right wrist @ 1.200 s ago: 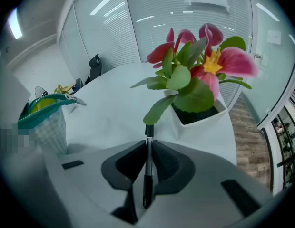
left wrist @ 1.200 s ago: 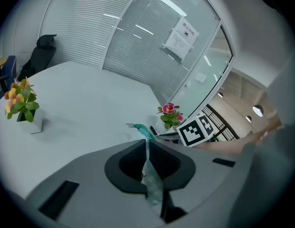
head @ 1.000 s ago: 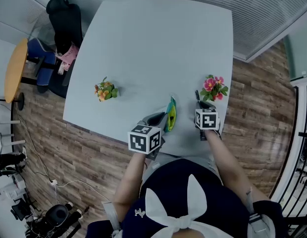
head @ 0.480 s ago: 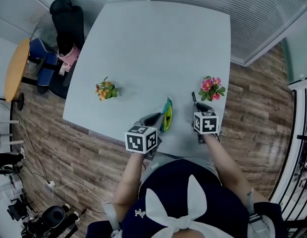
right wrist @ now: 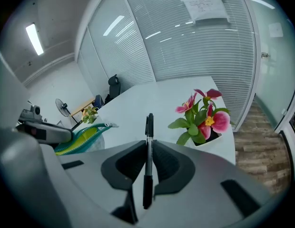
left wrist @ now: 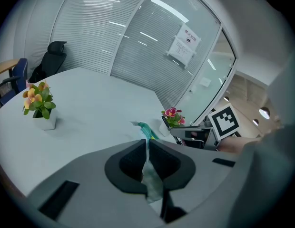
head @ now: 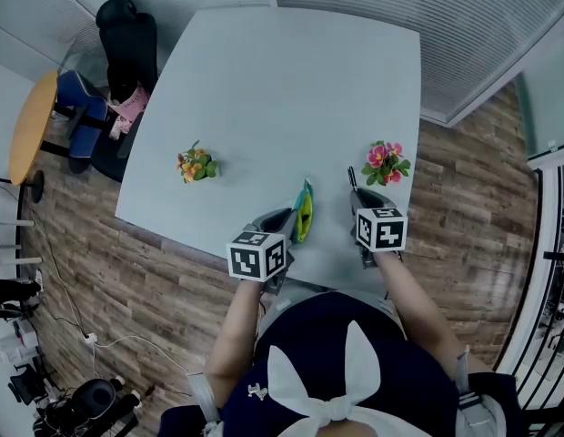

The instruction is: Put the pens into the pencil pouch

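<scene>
Insertion step of the pen-to-pouch task, judged from the present layout. Right gripper has its jaws nearly closed on a black pen, which lies along the gap between them with one end projecting forward; in the head view the pen sticks out ahead of that gripper over the table. Left gripper has its jaws pressed almost together on a fold of the teal pencil pouch, holding it up by its edge near the front of the table, between the two grippers. From the right gripper view the pouch shows a yellow-green lining, so its mouth appears unzipped and turned toward the pen. The next move probably calls for swinging the pen across toward the pouch, aligning it with the mouth, and sliding it in while the left jaws keep the fabric taut; a sagging mouth could catch the pen. Surface: a pale grey table carrying an orange-flowered plant pot and a pink-flowered plant pot, well apart. Room: wood-plank floor, glass partition with blinds bearing a posted notice, a black office chair and a small round wooden table.
</scene>
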`<state>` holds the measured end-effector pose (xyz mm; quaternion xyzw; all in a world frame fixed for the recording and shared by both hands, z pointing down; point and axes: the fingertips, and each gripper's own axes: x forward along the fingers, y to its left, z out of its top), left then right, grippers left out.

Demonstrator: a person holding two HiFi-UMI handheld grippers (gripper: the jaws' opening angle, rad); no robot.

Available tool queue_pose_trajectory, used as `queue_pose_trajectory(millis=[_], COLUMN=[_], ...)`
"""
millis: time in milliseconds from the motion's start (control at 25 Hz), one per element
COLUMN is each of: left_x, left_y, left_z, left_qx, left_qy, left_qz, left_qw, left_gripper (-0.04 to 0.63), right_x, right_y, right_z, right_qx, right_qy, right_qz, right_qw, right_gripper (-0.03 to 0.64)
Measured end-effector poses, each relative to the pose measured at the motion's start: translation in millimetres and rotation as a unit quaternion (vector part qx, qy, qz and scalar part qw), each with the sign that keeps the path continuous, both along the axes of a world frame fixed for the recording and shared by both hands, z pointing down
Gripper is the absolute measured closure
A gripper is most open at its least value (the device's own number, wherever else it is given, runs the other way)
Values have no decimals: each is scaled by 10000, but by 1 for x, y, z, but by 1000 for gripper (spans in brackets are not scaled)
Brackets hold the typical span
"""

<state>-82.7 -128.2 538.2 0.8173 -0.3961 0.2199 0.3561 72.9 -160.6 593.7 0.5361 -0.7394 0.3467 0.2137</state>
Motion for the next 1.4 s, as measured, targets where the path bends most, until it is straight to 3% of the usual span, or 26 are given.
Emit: queue_pose_trajectory(millis=[880,1400], left_x=[-9,-6], left_y=[13,28], left_z=[-13,-17], left_qx=[214,258], left_qy=[12,-14], left_qz=[-299,-392], left_qw=[9993,9989], left_gripper=[557,557], right_x=[-11,-16], right_y=[17,35], right_z=[-100,-113], right_qx=[765,853], right_qy=[-821,-831], right_qz=[-219,-557], right_qw=[9934,9913], right_gripper=[568,569])
